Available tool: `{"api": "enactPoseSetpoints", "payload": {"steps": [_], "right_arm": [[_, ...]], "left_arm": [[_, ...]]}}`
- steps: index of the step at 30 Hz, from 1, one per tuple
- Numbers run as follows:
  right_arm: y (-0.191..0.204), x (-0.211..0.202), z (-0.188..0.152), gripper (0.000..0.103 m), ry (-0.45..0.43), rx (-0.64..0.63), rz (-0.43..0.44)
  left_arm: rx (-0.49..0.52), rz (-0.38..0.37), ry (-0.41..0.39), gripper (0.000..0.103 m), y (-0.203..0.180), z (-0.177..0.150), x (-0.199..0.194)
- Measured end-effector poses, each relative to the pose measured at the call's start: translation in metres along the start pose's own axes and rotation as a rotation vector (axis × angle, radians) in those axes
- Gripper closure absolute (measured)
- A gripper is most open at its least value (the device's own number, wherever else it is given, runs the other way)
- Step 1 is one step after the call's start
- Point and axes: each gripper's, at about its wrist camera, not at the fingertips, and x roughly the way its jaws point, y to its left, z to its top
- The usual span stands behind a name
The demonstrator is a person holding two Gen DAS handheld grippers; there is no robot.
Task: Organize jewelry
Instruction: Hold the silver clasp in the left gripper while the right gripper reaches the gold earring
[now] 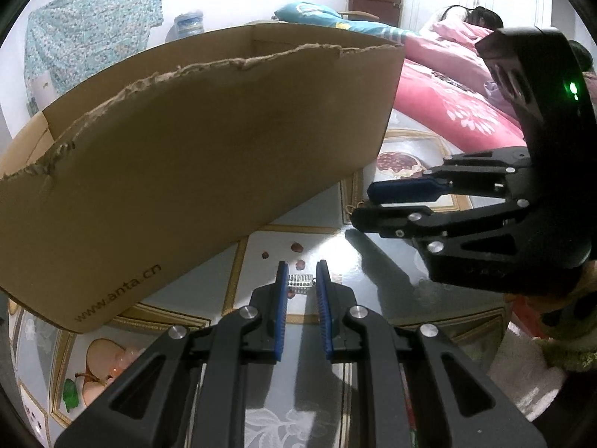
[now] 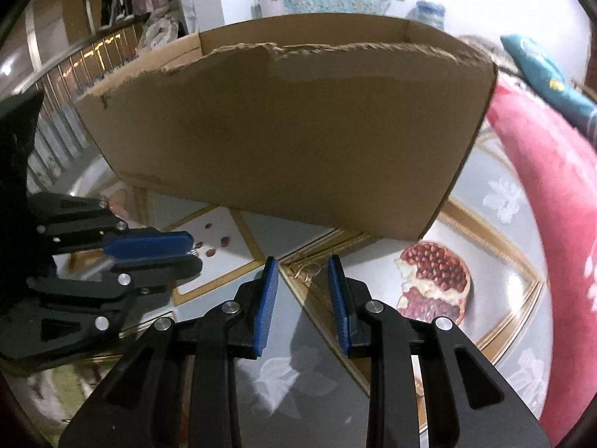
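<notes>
My left gripper point(image 1: 302, 274) is shut on a small silver studded jewelry piece point(image 1: 299, 283), held just above the glass table top point(image 1: 373, 291). In the right wrist view the left gripper point(image 2: 192, 255) comes in from the left with a silver glint at its tips. My right gripper point(image 2: 303, 267) is open, its blue pads point(image 2: 269, 291) apart. A thin gold loop piece point(image 2: 309, 270) lies on the table between and just past its tips. In the left wrist view the right gripper point(image 1: 360, 201) is rolled on its side, with the gold loop point(image 1: 350, 209) at its tip.
An open cardboard box point(image 1: 186, 142) point(image 2: 298, 130) with a torn rim stands close behind both grippers. The table cloth under the glass shows a pomegranate print point(image 2: 434, 280). A pink blanket point(image 2: 552, 186) lies to the right, and a person point(image 1: 481, 16) lies at the back.
</notes>
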Motion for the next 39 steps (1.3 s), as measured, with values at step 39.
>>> {"api": "enactPoseSetpoints", "payload": {"steps": [39], "right_arm": [[-0.028,-0.01,0.025,0.086,0.079,-0.124,0.077]], "left_arm": [[0.007,-0.014,0.007,0.089,0.006,0.0,0.001]]}}
